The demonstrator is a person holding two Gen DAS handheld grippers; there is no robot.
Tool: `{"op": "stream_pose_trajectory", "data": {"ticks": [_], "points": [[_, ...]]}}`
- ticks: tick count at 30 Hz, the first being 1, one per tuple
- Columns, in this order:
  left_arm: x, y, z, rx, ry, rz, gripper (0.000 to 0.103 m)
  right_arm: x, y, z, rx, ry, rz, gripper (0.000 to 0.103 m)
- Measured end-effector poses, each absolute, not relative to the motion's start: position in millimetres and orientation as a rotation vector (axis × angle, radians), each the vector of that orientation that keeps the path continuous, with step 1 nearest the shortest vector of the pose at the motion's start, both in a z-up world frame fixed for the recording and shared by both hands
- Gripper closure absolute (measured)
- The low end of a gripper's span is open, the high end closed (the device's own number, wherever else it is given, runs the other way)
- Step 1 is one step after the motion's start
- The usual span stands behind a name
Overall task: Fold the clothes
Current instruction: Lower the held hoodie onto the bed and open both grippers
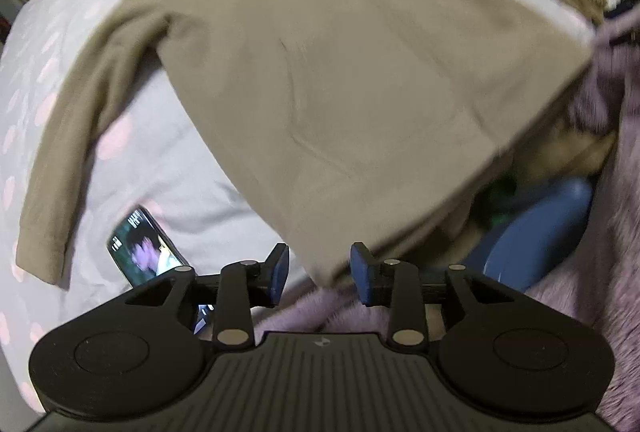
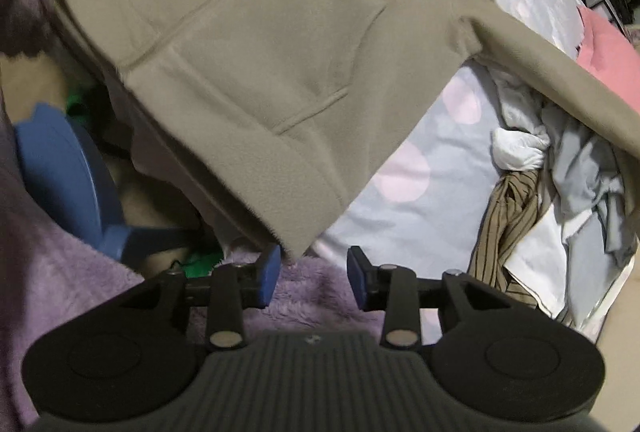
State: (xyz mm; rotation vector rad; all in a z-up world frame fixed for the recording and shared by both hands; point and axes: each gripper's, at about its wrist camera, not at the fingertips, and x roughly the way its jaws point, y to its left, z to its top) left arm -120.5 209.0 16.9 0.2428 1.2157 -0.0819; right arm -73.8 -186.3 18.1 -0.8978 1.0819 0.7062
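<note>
Left wrist and right wrist: both jaws wide apart over an olive fleece top

Left wrist view: left gripper point(image 1: 320, 274) with jaws spread wide, nothing between the blue pads point(image 1: 280, 272). Olive fleece top point(image 1: 320, 72) straight ahead of the jaws, spread on the bed sheet point(image 1: 168, 160), its near hem corner dropping to just ahead of the gap between the jaws; touching or not, cannot tell. One sleeve point(image 1: 72, 136) stretched out ahead and to the left of the jaws. Lit phone point(image 1: 146, 250) flat on the sheet just left of the left jaw, partly hidden behind the linkage. Purple fuzzy fabric point(image 1: 616, 160) beneath and right of the jaws; blue plastic piece point(image 1: 536, 232) ahead-right, half under the top's hem.

Right wrist view: right gripper point(image 2: 312, 278) likewise open wide, holding nothing. Same top's other hem corner hanging just ahead of the left pad, close but apparently clear of it. Pile of unfolded clothes point(image 2: 560, 192) ahead-right of the jaws, a brown striped garment point(image 2: 508, 224) at its near edge, a pink cloth point(image 2: 612, 56) farther out.
</note>
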Motion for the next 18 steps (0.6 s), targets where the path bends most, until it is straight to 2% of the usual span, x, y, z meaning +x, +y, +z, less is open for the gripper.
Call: {"op": "stream_pose_trajectory", "data": {"ticks": [2, 9, 18], "points": [[-111.7, 219.0, 27.1, 0.183, 1.178, -0.063, 0.061, -61.4, -188.9, 33.3, -0.844, 1.048, 0.681, 0.059], [-69.7, 257.0, 53.9, -0.027, 1.042, 0.006, 0.061, 9.9, -183.8, 54.2, -0.585, 0.950, 0.506, 0.057], [26.0, 314.8, 4.8, -0.308, 0.979, 0.191, 0.059, 115.4, -178.9, 27.7, -0.218, 0.921, 0.245, 0.054]]}}
